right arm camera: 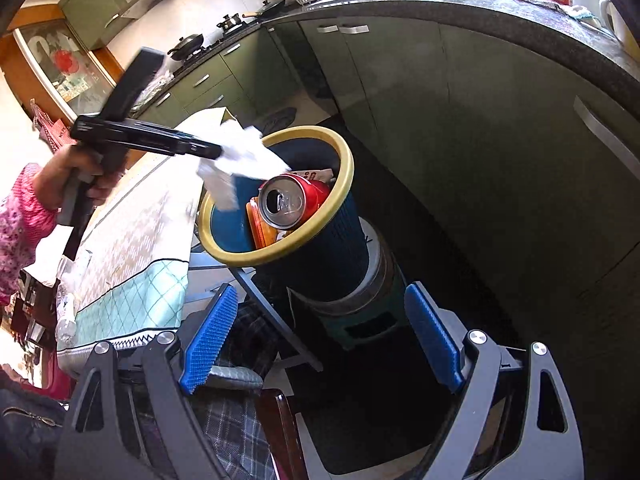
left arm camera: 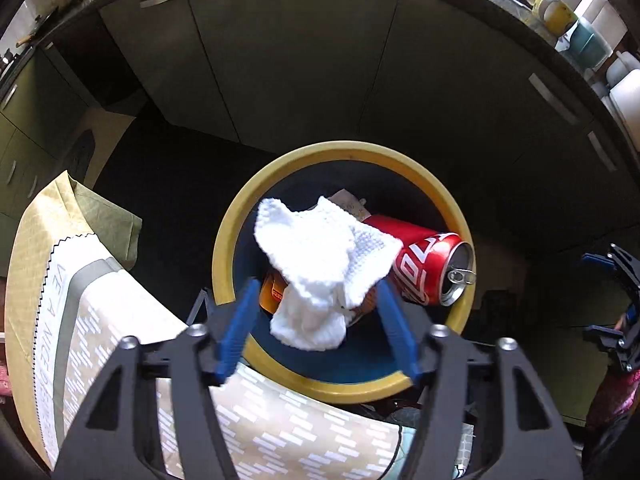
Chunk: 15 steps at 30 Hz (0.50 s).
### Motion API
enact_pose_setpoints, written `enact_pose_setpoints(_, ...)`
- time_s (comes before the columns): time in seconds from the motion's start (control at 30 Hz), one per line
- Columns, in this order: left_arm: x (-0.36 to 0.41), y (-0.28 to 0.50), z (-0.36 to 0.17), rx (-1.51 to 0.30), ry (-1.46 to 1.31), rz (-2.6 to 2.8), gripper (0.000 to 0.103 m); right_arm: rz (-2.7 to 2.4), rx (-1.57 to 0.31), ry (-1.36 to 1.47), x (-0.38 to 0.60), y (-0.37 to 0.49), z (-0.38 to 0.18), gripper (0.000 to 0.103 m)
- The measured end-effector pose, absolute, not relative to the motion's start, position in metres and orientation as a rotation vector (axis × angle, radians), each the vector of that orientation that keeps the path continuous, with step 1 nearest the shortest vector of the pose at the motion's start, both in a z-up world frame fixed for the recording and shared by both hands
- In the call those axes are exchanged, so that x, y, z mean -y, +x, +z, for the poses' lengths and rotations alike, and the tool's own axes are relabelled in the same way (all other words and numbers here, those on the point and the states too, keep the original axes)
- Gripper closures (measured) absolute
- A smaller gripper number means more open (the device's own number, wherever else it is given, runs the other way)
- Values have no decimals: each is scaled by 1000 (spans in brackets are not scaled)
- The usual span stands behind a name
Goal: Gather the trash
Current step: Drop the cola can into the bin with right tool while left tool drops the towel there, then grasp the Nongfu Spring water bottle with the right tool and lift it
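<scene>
White paper towel (left arm camera: 320, 268), crumpled, sits just past the tips of the left gripper (left arm camera: 316, 320), right over the mouth of the bin (left arm camera: 232, 236). Long axis runs roughly along the gripper's line, narrow bunched end toward the jaws, wider end fanned out over the bin. Jaws parted, blue pads either side of the towel w/ gaps showing, so it looks let go; can't tell if any part still touches a pad.

Bin: dark blue w/ yellow rim, standing upright by the tablecloth (left arm camera: 120, 340). Inside, a red soda can (left arm camera: 432, 264) lying tilted, long axis slanting, open top end up near the rim; orange packet (left arm camera: 272, 290) under it.

From the right wrist cam: left gripper (right arm camera: 218, 152) reaches in from the left, pointing across and down at the bin (right arm camera: 344, 232), held by a hand (right arm camera: 76, 168) in a pink patterned sleeve (right arm camera: 20, 224). Towel (right arm camera: 244, 160) at its tip, blurred.

Right gripper (right arm camera: 320, 340) jaws spread wide, nothing between them, aimed down at the bin's base, well apart from the towel. Green cabinets (right arm camera: 460, 128) behind.
</scene>
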<state>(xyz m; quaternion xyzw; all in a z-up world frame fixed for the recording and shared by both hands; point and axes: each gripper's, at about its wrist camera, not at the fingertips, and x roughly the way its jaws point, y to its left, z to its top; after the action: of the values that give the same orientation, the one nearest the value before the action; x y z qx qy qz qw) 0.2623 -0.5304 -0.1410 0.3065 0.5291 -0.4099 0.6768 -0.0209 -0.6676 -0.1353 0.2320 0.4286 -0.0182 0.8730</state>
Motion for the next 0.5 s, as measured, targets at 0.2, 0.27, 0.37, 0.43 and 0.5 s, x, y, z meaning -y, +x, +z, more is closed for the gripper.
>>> enact_pose_setpoints(0.2,501,248,-101,-1147,677,-945,40,30,-885,419,647,-4,-120,18)
enact_pose_setpoints(0.27,470,245,-73,-1121,638,-940,40,73,-877,386,633,7,-112,18)
enact_pose_setpoints(0.37,411,235,-36,-1086,585,-904,40,164,-875,320,600,25,-100,18)
enact_pose_setpoints(0.43,361,229,-14,-1072,544,-873,39,255,-873,271,567,41,-92,18)
enact_pose_setpoints(0.5,311,222,4,-1049,518,-809,37,362,-867,214,525,57,-84,18)
